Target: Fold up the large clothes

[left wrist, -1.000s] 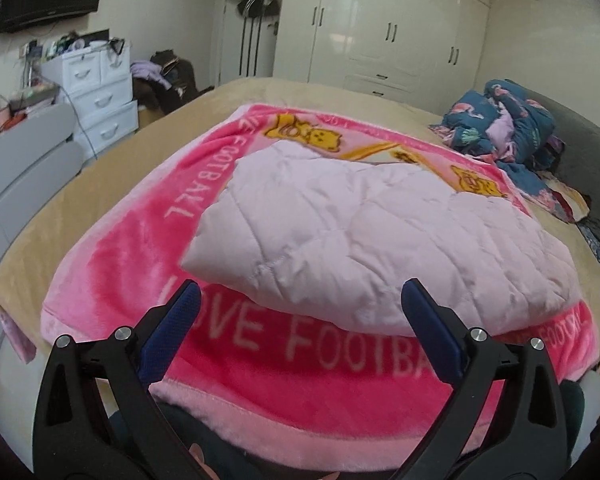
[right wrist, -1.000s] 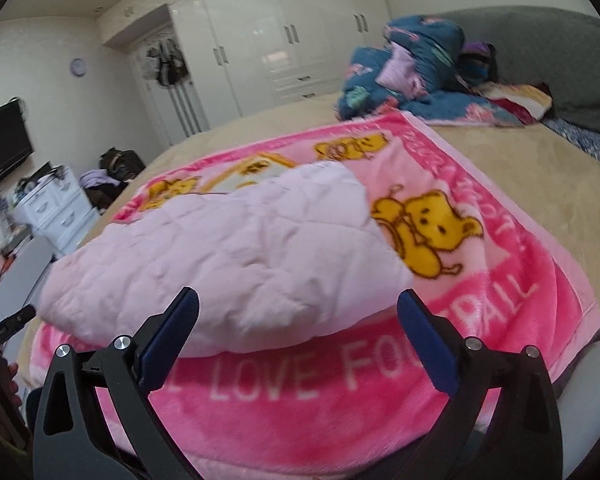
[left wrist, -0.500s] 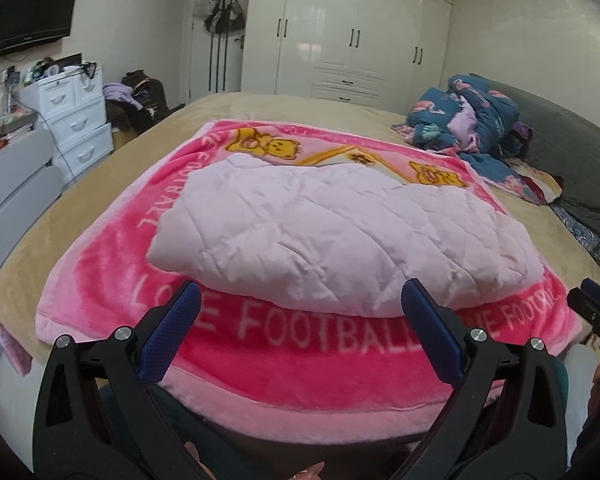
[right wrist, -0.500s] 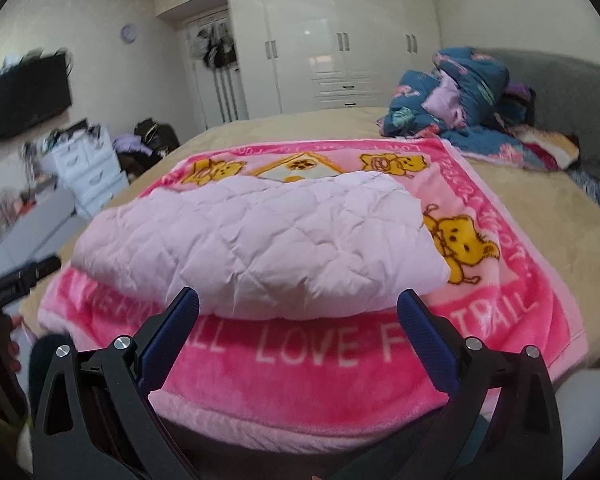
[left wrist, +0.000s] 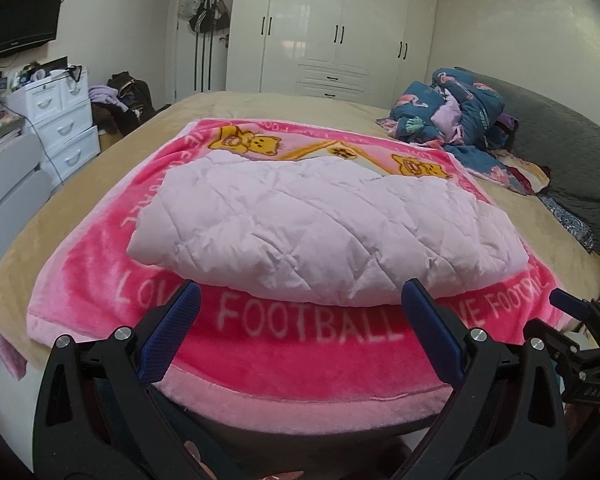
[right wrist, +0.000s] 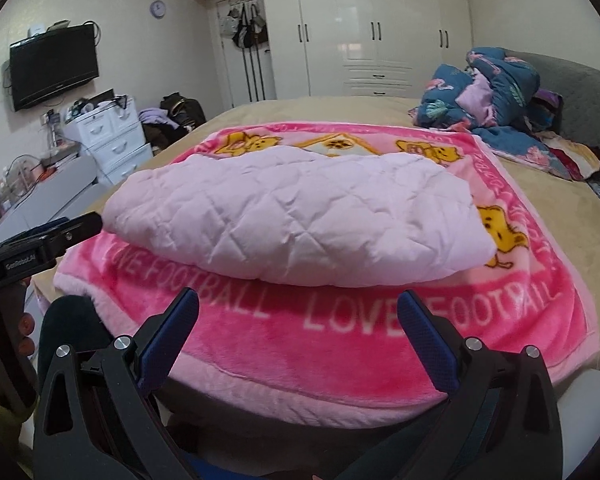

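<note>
White wardrobe (left wrist: 340, 36), wall TV (right wrist: 54, 66), white drawers (left wrist: 62, 120), tan bed (left wrist: 260, 106)

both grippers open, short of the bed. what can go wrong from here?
1. The quilted pale-pink garment lies on the loose pink football blanket; a low pinch may catch both.
2. It looks puffy, so the left gripper and right gripper could slip off or grab only one layer.

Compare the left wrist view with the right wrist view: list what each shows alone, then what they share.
Left wrist only: the right gripper at the right edge, and the left gripper open in front.

Right wrist only: the left gripper's black arm at the left edge with fingers of a hand, and the right gripper open in front.

Both: the folded quilted garment lying on the pink blanket, the wardrobe, the blue bedding pile.
</note>
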Demonstrator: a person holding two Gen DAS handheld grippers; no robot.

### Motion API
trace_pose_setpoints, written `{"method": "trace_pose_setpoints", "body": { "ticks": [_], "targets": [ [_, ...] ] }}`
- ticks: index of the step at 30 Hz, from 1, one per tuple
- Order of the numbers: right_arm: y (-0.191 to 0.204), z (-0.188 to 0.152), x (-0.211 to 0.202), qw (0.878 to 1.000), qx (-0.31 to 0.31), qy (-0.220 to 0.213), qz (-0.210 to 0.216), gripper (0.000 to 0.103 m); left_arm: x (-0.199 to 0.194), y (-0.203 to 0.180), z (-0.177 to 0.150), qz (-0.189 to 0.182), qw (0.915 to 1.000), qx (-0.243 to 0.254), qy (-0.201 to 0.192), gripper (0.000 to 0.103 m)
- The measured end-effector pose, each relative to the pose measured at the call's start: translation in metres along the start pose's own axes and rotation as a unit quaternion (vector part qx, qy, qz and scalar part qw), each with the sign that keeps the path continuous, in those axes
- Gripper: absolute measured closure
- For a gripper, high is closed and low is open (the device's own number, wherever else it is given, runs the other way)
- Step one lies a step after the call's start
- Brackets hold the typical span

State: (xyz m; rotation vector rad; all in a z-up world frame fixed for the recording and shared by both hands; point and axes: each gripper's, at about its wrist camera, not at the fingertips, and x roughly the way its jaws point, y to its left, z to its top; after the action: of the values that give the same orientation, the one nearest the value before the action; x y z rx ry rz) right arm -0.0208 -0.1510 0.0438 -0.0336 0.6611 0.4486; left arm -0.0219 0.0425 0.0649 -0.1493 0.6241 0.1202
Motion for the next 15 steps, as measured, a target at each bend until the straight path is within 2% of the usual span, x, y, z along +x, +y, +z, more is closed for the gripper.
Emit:
{"method": "trace_pose_setpoints", "body": {
  "ticks": [15],
  "targets": [
    [-0.009,-0.001,-0.001,1.0,0.016,0.002,-0.003,0.004,0.003,0.002,-0.003,0.007,0.9999,0.001,0.013,0.009]
  ]
}}
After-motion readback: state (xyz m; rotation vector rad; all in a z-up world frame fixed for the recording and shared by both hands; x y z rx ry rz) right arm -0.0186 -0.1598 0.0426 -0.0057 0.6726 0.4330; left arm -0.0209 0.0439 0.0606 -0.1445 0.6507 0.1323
